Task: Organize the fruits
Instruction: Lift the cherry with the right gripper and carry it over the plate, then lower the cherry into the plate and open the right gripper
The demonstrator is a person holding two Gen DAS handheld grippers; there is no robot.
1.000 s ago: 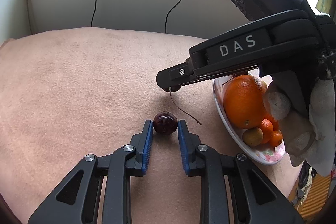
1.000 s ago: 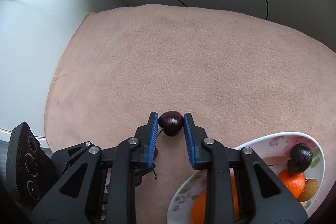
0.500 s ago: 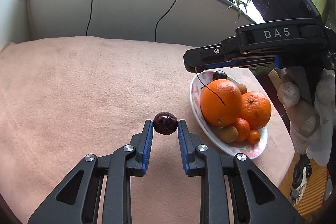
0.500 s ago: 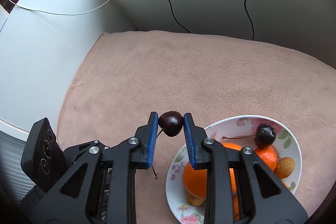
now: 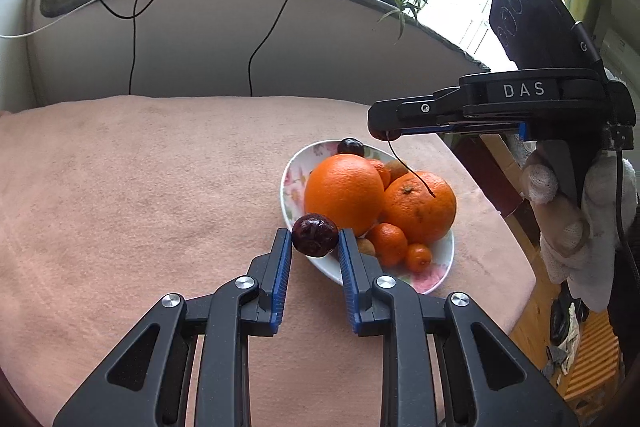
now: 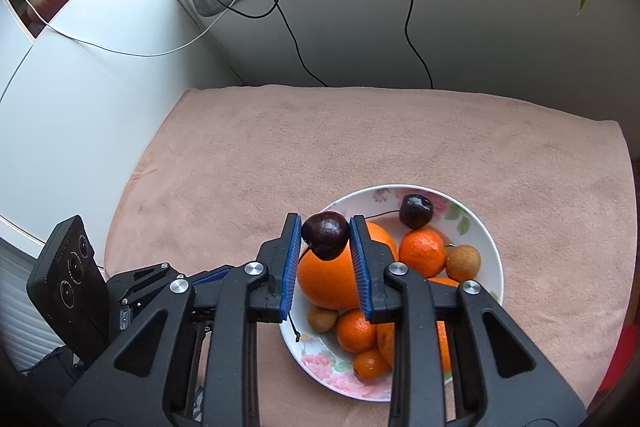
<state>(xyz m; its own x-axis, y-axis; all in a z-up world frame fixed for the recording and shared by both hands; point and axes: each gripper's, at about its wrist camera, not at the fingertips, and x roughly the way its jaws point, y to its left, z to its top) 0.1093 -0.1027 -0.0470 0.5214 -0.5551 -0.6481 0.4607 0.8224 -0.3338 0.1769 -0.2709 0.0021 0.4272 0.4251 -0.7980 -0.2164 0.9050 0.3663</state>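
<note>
Both grippers have risen from the pink cloth [image 6: 360, 139] and swung over to the flowered plate [image 6: 478, 223], each carrying a dark cherry. Clamped in the left gripper [image 5: 315, 239] is a wrinkled cherry [image 5: 314, 235] hanging over the plate's near rim, while the right gripper [image 6: 325, 233] pinches a glossy cherry [image 6: 325, 235] above the big orange [image 6: 328, 283], stem dangling. On the plate lie another cherry [image 6: 416, 211], oranges and smaller fruits.

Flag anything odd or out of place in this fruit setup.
Nothing spilled or damaged. Each tongs grips a dark cherry: left tongs, right tongs. The floral plate holds neatly piled oranges plus one cherry.
</note>
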